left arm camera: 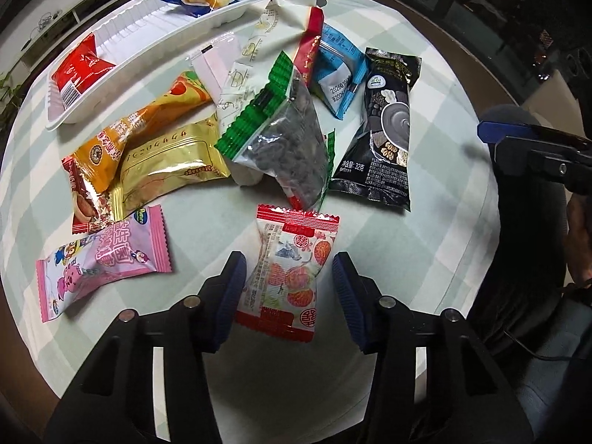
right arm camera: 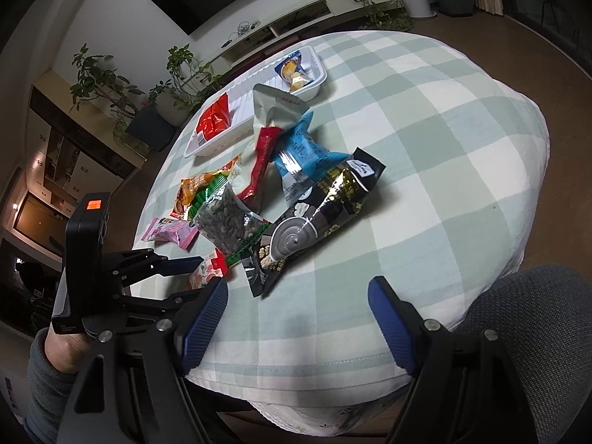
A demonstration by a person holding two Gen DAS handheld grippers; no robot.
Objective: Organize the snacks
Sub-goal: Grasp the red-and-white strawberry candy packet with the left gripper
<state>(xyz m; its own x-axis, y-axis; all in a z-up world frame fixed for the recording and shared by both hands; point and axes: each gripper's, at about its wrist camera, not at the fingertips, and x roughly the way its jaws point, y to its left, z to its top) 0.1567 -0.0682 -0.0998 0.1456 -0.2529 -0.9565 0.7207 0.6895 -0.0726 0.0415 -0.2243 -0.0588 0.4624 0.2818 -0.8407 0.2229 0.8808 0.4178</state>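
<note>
Red-white packet [left arm camera: 286, 277]: lies lengthwise between your spread left hand-held gripper [left arm camera: 288, 299] fingers; right hand-held gripper [right arm camera: 298, 323], also spread, sits farther.

bare cloth [right arm camera: 425, 170] right, snack pile [right arm camera: 259, 192] left

Dim indoor light, glare on shiny wrappers, strong fisheye bending and dark vignetted corners.
</note>
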